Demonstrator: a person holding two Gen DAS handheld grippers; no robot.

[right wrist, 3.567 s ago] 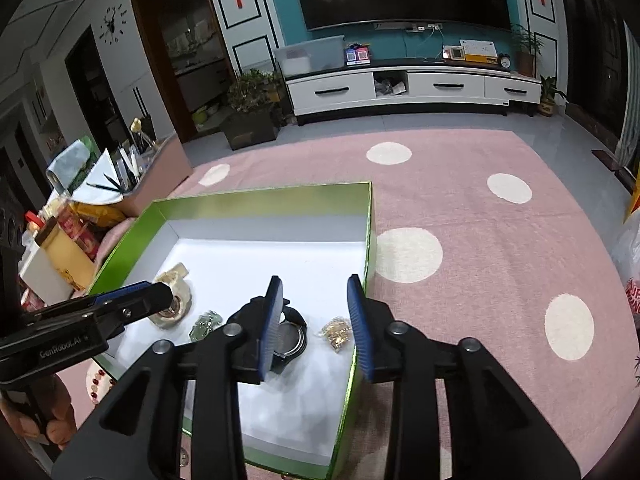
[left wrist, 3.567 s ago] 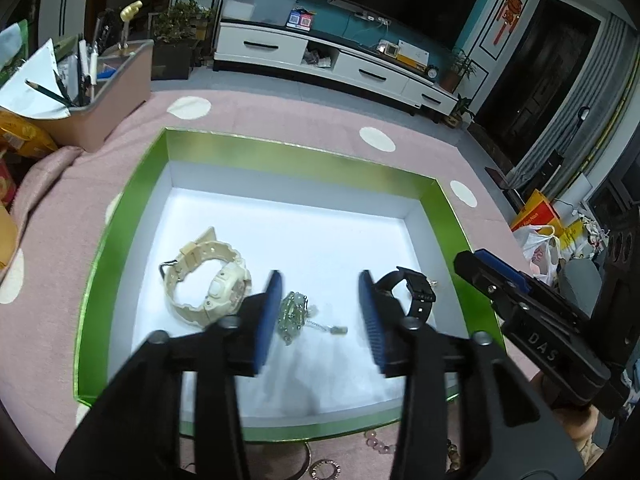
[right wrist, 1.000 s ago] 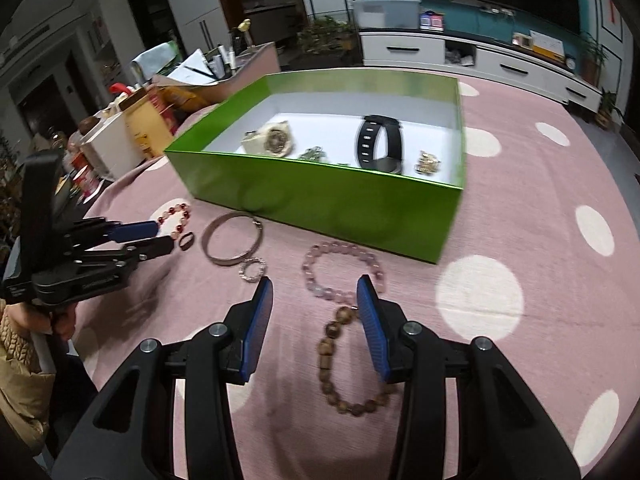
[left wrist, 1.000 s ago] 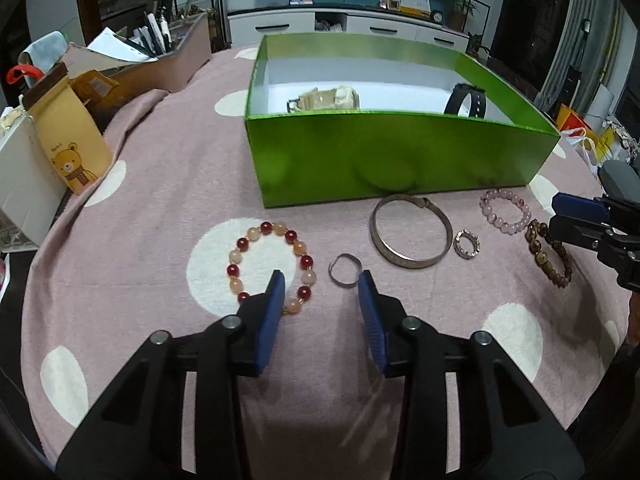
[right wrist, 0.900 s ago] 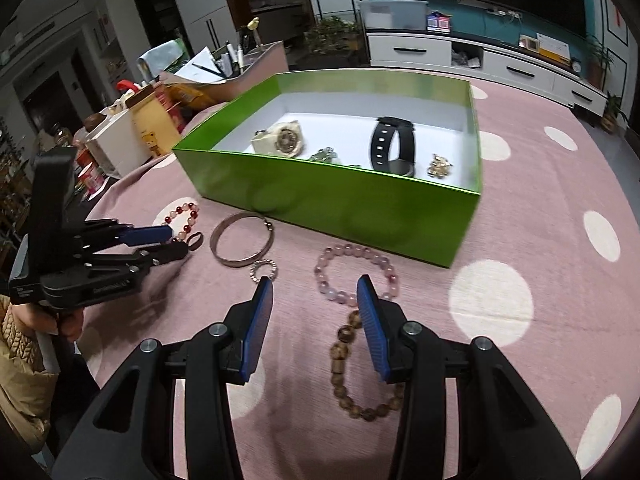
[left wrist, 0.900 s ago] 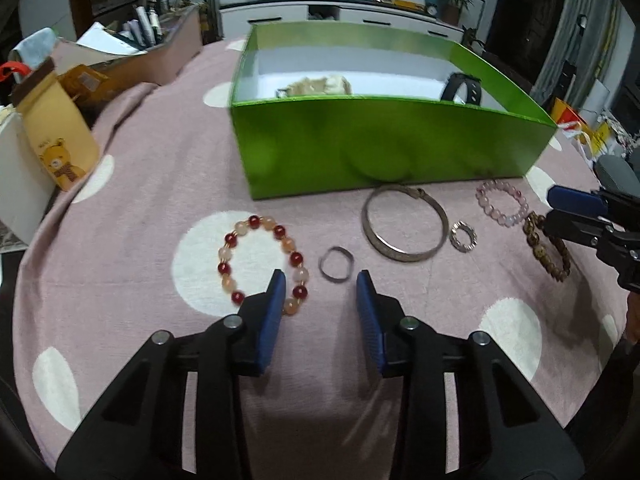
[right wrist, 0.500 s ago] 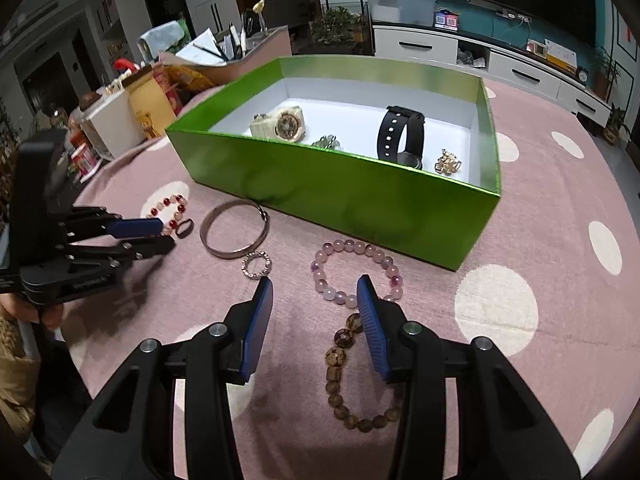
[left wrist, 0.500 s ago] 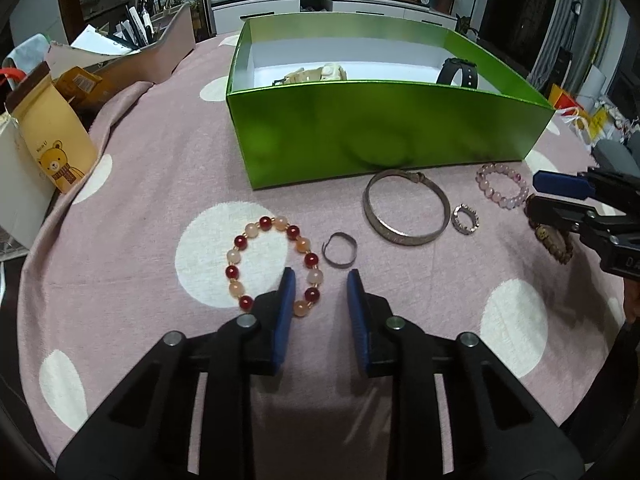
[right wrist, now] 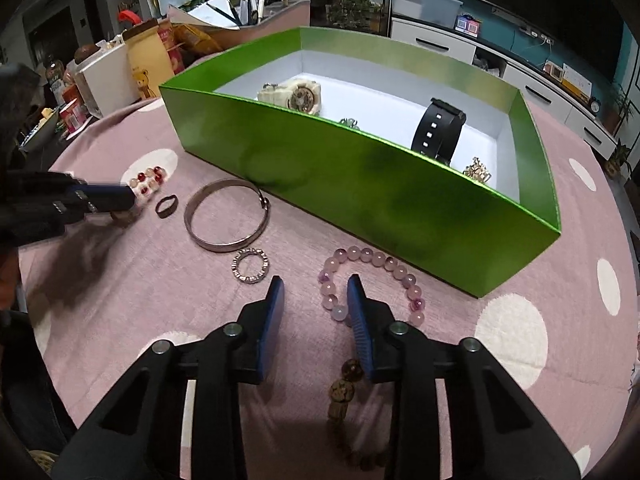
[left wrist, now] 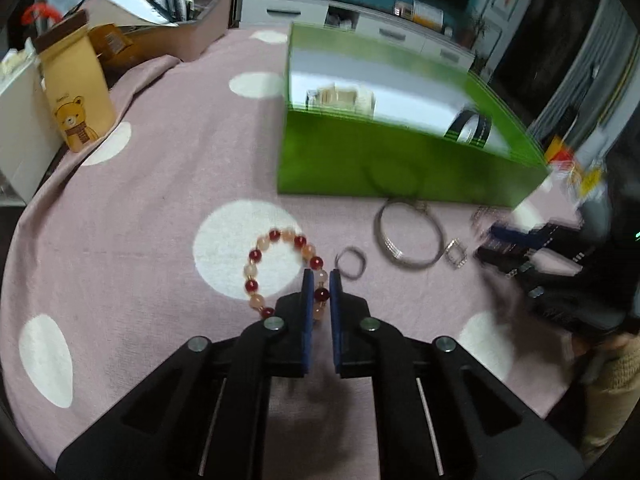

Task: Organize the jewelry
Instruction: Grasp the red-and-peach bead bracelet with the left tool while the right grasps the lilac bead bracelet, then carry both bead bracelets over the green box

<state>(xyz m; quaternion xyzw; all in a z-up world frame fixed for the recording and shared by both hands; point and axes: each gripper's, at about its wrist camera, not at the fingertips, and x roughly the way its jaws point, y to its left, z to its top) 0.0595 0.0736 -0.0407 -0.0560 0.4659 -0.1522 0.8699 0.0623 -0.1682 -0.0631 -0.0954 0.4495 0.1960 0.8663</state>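
Left gripper (left wrist: pixel 321 280) was closed down on the near side of the red-and-peach bead bracelet (left wrist: pixel 285 270), blue pads pinching a couple of beads; the bracelet lay on a white dot of the pink polka-dot tablecloth (left wrist: pixel 160 184). Just right of it sat a small dark ring (left wrist: pixel 351 262), then a silver bangle (left wrist: pixel 409 236) close to the front wall of the green box (left wrist: pixel 384 168), then a small sparkly ring (left wrist: pixel 456 253). Left view was motion-blurred.

Right gripper (right wrist: pixel 316 290) was open, holding nothing, low over the cloth. Its right pad sat at the near-left arc of the pink bead bracelet (right wrist: pixel 376 280); whether it touched could not be told. A brown bead bracelet (right wrist: pixel 348 408) lay below between the gripper's arms.

Inside the box were a cream watch (right wrist: pixel 294 94), a black watch (right wrist: pixel 438 128) standing on its strap, a small green piece (right wrist: pixel 349 122) mostly hidden by the wall, and a gold trinket (right wrist: pixel 477 171) at the right end.

Left of the box stood a tan paper bag with a bear cartoon (left wrist: pixel 74 92); the small text above the bear was unreadable. White box (right wrist: pixel 106 76) and a pen holder tray (right wrist: pixel 256 12) sat behind. No brand was legible on the gripper bodies.
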